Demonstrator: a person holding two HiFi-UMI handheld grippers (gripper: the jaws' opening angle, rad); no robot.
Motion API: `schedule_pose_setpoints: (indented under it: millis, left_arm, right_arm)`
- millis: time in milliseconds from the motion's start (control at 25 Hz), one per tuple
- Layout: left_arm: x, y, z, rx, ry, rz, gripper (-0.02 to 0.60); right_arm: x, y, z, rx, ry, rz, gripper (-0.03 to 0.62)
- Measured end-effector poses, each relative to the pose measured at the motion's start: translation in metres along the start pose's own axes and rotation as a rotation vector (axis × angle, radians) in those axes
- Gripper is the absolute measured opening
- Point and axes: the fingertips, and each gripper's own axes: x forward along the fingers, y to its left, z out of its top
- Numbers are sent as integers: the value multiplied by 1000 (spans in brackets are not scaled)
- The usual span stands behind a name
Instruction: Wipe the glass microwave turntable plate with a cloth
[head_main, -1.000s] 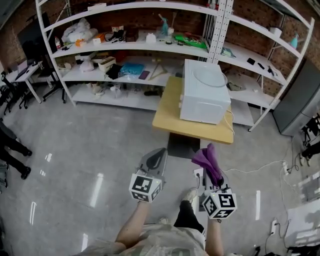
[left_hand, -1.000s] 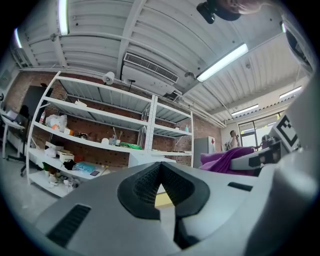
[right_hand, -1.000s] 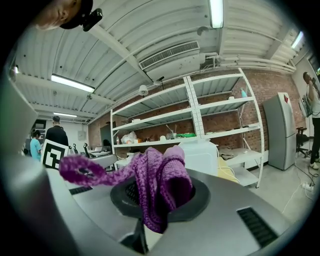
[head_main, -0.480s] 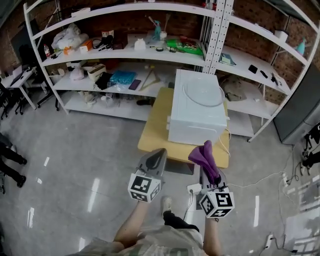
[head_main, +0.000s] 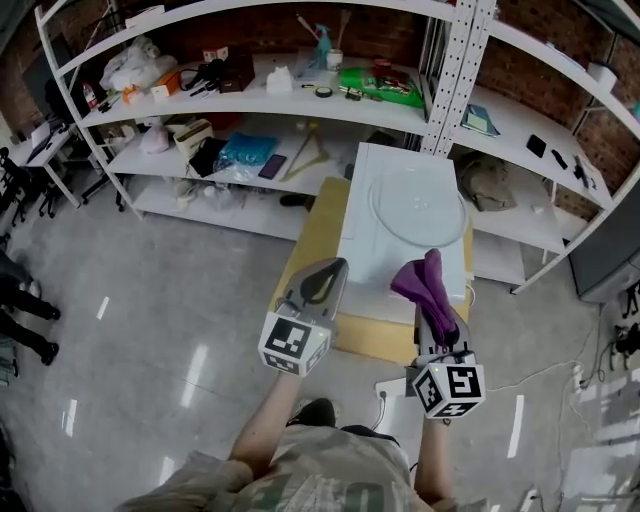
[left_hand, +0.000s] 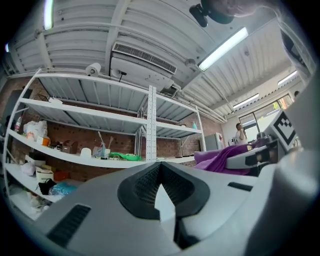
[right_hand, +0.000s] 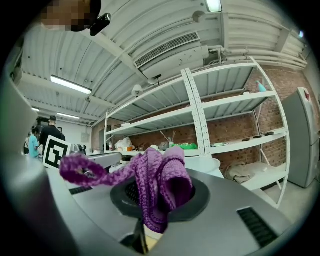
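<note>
The right tool (head_main: 432, 308) is clamped on a purple cloth (head_main: 424, 280); the left tool (head_main: 333, 268) is closed and empty. The glass plate (head_main: 418, 208) lies atop the microwave (head_main: 370, 285), at twelve o'clock from both.

The cloth (head_main: 427, 283) is a purple knit, the microwave (head_main: 372, 250) is plain white, its glass turntable plate (head_main: 418, 207) is clear, and the table (head_main: 312, 235) is pale yellowish wood. The left gripper (head_main: 331, 270) and right gripper (head_main: 432, 305) are both grey with black ribbed pads, plus black-and-white square-marker cubes. Shelving (head_main: 455, 60) is white, the brick wall (left_hand: 70, 135) red-brown, the floor (head_main: 150, 300) glossy grey.
</note>
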Motion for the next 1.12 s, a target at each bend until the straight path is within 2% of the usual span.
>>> schedule_pose_setpoints:
  millis: [200,320,440,560,640,800,1000,1120]
  left_arm:
    - [48,24,-3,22,6,-49,-3]
    - [78,38,-15,35,29,-110,-3]
    - [104,50,-18,43,21,-175,-3]
    - [127,58,-16,52,12,-278,-3]
    - [139,66,-21,55,18,-308,-3]
    - [160,83,-30,17,32,-278,-3]
    - [178,93,-37,13,56,-220,-3]
    - [182,98,-46,3,85,-195,-3]
  right_arm:
    - [46,-18,11,-5,-2,-1,51]
    - [81,-33,17,-28,8,-16,51]
    - [115,-44,21,-34,23,-29,51]
    - [149,-51,21,-47,55,-33,51]
    - [166,-55,17,-45,75,-38,51]
    - [186,-65,-1,-1,126,-50,51]
    - [196,-79,-3,-18,230,-36,51]
    - [203,-81,-14,-70,343,-3,51]
